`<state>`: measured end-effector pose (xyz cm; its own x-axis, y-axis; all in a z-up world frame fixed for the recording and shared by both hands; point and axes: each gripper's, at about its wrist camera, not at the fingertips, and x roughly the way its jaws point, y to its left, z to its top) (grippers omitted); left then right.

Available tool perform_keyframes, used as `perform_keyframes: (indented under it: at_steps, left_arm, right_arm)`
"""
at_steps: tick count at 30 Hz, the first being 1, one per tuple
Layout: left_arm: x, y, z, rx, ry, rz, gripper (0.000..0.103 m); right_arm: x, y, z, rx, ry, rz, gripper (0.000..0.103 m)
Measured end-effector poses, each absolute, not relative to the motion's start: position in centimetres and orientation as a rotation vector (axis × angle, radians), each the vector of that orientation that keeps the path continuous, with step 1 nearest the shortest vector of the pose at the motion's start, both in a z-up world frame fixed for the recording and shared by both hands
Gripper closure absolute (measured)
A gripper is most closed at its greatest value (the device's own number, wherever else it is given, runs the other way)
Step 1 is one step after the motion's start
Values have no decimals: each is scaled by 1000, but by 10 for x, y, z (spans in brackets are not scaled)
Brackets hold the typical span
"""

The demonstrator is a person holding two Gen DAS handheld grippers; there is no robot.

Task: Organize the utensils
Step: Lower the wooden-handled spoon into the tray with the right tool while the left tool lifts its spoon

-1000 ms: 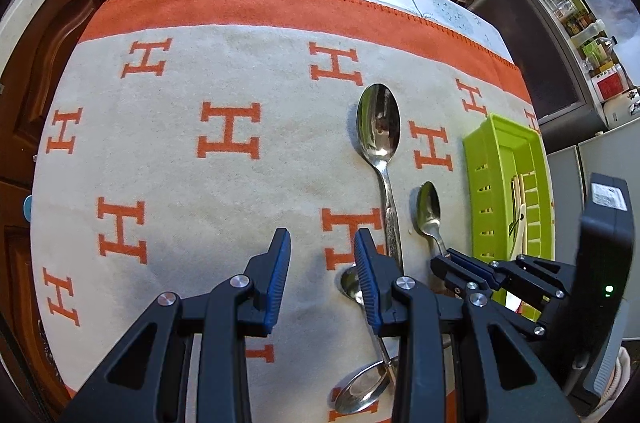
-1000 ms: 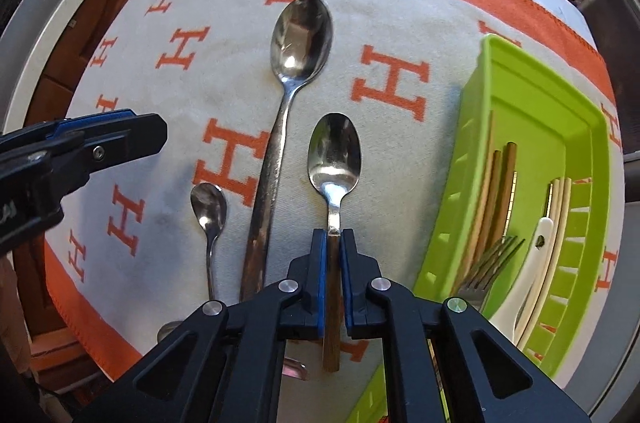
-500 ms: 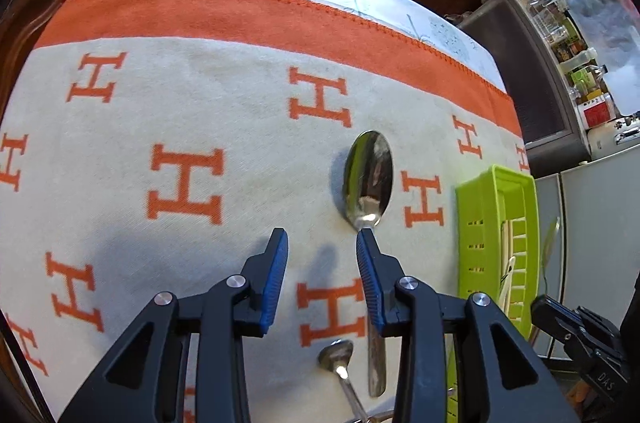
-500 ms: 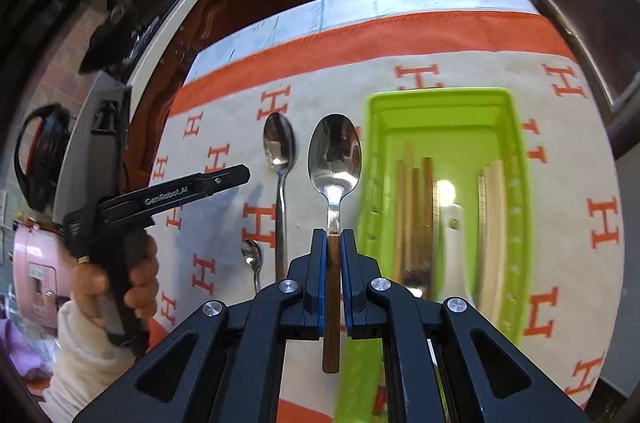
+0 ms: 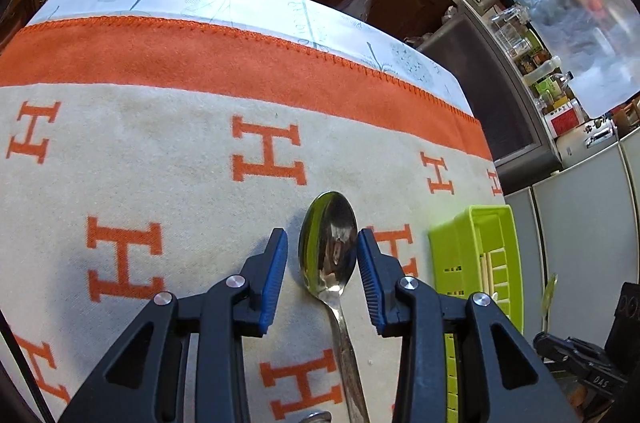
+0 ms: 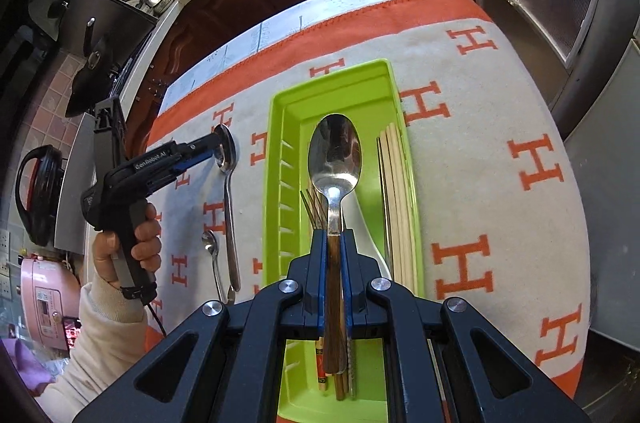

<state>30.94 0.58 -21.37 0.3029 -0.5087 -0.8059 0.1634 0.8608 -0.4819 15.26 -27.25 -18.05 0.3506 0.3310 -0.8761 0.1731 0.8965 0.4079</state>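
**kitchen_tinkerer:** Closest thing first: the right gripper (image 6: 334, 273) has its fingers clamped on the wooden handle of a spoon (image 6: 335, 159), with the bowl sticking out ahead, hanging over the green utensil tray (image 6: 280, 159). The grip sits on a narrow round handle, so if it lets go while this far above the tray I'd guess the spoon bounces or lands crossways on the fork (image 6: 314, 207) and the white ladle-type spoon (image 6: 360, 219) already in there.

**spoonwrangler:** Yeah, and the chopsticks (image 6: 396, 191) are bunched along the right wall. Drop it skewed and it bridges both piles instead of lying flat.

**kitchen_tinkerer:** Left side worries me more. The left gripper (image 5: 322, 269) has its fingers apart, straddling the bowl of the big steel spoon (image 5: 329, 249) lying on the H-pattern cloth (image 5: 160, 151) on the tabletop. Nothing pinched yet, pads clear of it on both sides.

**spoonwrangler:** Closing on a curved shiny bowl is asking for it to squirt out forward. The neck would be safer. Also the cloth could bunch up if the tips dig in.

**kitchen_tinkerer:** And there's a small teaspoon (image 6: 211, 247) just beside that long handle. Drag the big one sideways and it'll probably shove the little one along.

**spoonwrangler:** Farther out, the cloth's orange edge is near the table edge, so a flicked spoon could go over.
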Motion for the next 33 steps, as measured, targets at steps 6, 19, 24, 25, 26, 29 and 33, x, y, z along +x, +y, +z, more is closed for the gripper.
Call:
perform_keyframes:
  at_steps: [6, 19, 24, 25, 26, 29, 33]
  left_arm:
    - [306, 7, -222, -345, 1134, -491, 70]
    - [302, 0, -234, -371, 1091, -570, 99]
    - [298, 4, -229, -412, 1110, -524, 102]
    - [297, 5, -227, -423, 1112, -512, 102]
    - [296, 6, -225, -433, 1114, -499, 102]
    - [293, 10, -219, -477, 1132, -462, 102]
    - [287, 13, -205, -513, 1120, -435, 102]
  right_arm:
    - [153, -264, -175, 469, 1200, 120, 97]
    - [147, -274, -202, 520, 1258, 63, 96]
    - [148, -272, -212, 511, 1285, 50, 95]
    - [147, -272, -211, 504, 1279, 45, 95]
    - [147, -272, -212, 501, 1274, 41, 95]
    - [145, -274, -210, 525, 1254, 51, 95]
    - [142, -274, -208, 530, 1235, 66, 95]
